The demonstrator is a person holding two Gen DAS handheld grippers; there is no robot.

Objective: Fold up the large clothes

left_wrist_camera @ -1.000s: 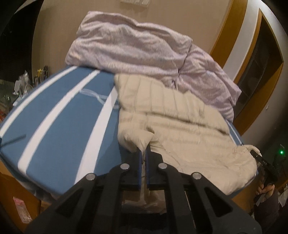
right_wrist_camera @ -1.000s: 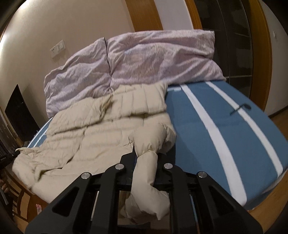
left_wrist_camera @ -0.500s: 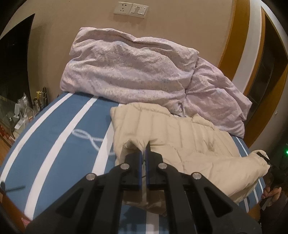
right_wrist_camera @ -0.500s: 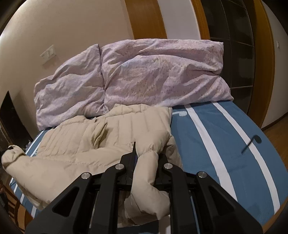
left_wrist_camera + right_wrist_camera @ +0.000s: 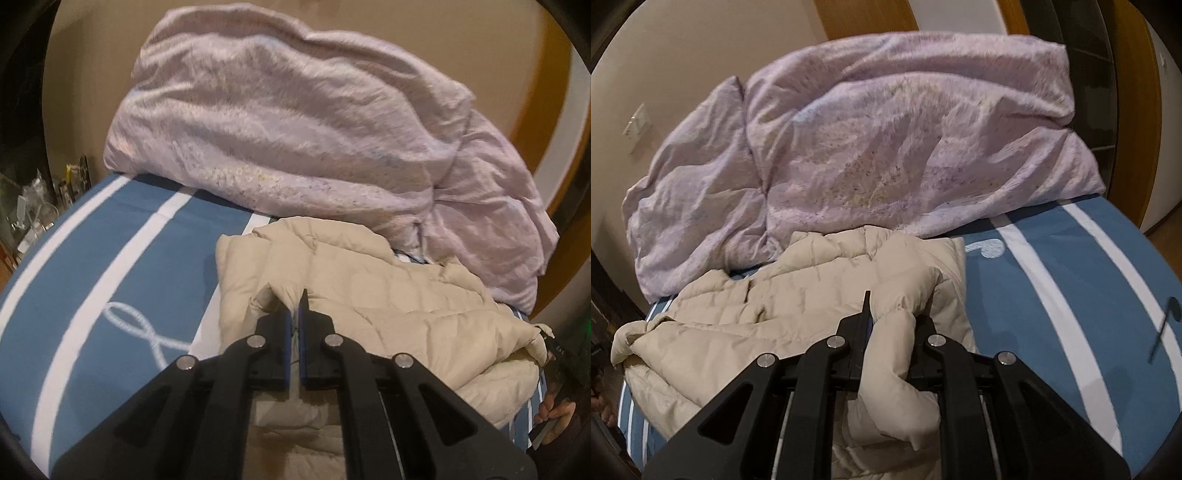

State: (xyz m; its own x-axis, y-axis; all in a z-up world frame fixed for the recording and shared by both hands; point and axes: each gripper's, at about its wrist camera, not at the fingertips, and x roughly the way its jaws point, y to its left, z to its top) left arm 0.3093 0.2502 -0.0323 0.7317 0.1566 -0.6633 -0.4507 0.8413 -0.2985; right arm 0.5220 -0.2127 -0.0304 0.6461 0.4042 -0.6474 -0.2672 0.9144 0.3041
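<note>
A cream quilted puffer jacket (image 5: 388, 295) lies on a blue bed sheet with white stripes (image 5: 110, 280), doubled over itself. My left gripper (image 5: 294, 306) is shut on a thin fold at the jacket's left edge. In the right wrist view the same jacket (image 5: 768, 325) spreads to the left, and my right gripper (image 5: 890, 314) is shut on a thick padded roll of it, likely a sleeve, whose end hangs below the fingers. Both held parts sit lifted over the jacket's body, close to the lilac duvet.
A crumpled lilac duvet (image 5: 295, 122) is piled against the wall at the head of the bed (image 5: 1071, 302). A person's hand (image 5: 557, 424) shows at the left view's lower right. Small items (image 5: 37, 206) crowd a surface left of the bed. Wooden door frame (image 5: 1130, 110) at right.
Both grippers have carried their jacket edges forward toward the duvet, folding the near half over the far half. The duvet looms much larger and the wall sockets have left the left view.
</note>
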